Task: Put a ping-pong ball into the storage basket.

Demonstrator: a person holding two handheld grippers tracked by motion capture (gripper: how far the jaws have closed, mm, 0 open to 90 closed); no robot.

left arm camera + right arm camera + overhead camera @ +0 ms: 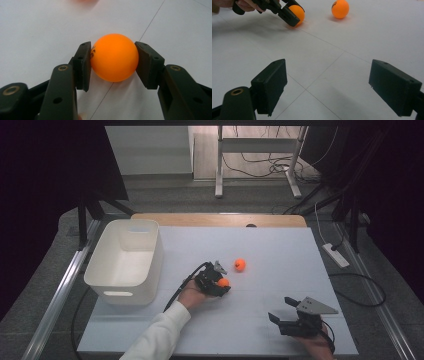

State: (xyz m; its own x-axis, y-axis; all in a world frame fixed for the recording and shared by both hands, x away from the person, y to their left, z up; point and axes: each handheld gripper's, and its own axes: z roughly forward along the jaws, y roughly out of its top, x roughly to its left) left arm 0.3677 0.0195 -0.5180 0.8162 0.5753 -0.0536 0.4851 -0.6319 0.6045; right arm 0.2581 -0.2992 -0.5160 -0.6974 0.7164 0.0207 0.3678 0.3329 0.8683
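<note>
An orange ball [114,57] sits on the white table, and both pads of my left gripper [113,65] press on its sides. In the high view the left gripper [221,285] holds this ball [223,282] near the table's middle. A second orange ball [240,265] lies loose just beyond it to the right, also seen from the right gripper view [340,8]. My right gripper [281,309] rests near the front right of the table, its jaws wide apart [328,85] with nothing between them. From there the left gripper's held ball [298,12] shows at the upper left.
A white plastic bin [125,262] stands at the table's left side. The white table top [280,250] has thin seam lines. A power strip [335,255] and cables lie on the floor to the right, beyond the table edge.
</note>
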